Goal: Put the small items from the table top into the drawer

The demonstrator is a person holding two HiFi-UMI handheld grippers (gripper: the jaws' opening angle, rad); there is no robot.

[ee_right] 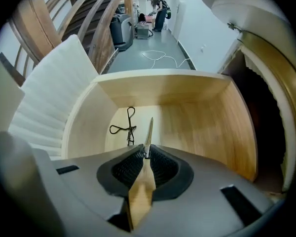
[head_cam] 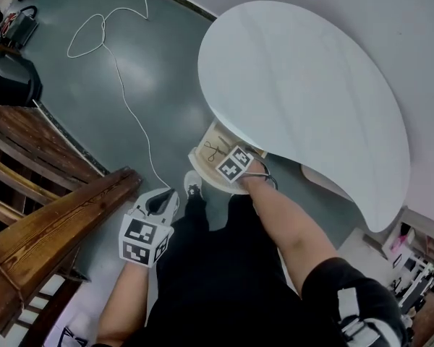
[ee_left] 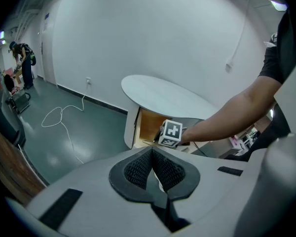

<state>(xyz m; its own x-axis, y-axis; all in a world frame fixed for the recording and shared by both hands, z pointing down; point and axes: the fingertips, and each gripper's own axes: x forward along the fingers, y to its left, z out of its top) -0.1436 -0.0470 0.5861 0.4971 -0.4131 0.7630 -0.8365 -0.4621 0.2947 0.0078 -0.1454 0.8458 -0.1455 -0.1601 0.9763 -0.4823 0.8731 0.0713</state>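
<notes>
1. A wooden stair rail (head_cam: 50, 223) runs along the far left. A white cable (head_cam: 123, 85) lies looped on the grey floor beside it.
2. The left hand-held gripper (ee_left: 152, 153) is low, over the floor and next to the rail, well apart from the drawer. Its jaws are together with nothing between them.
3. The drawer (head_cam: 200, 166) stands pulled out from under the near edge of the worktop. Its inside is pale wood.
4. A black eyelash curler (ee_right: 124, 127) lies flat on the drawer floor, towards the left side in the right gripper view. Nothing touches it.
5. The right hand-held gripper (ee_right: 147, 154) is directly over the open drawer and points steeply down into it. Its jaws are clamped on a thin metal tool (ee_right: 148, 132).
6. The tool projects from the pads into the drawer. Its tip is just right of the curler and apart from it. I cannot tell whether the tip touches the drawer floor, and what kind of tool it is cannot be made out.
7. The white, rounded worktop (head_cam: 304, 85) fills the right of the head view, above and beyond the drawer.
</notes>
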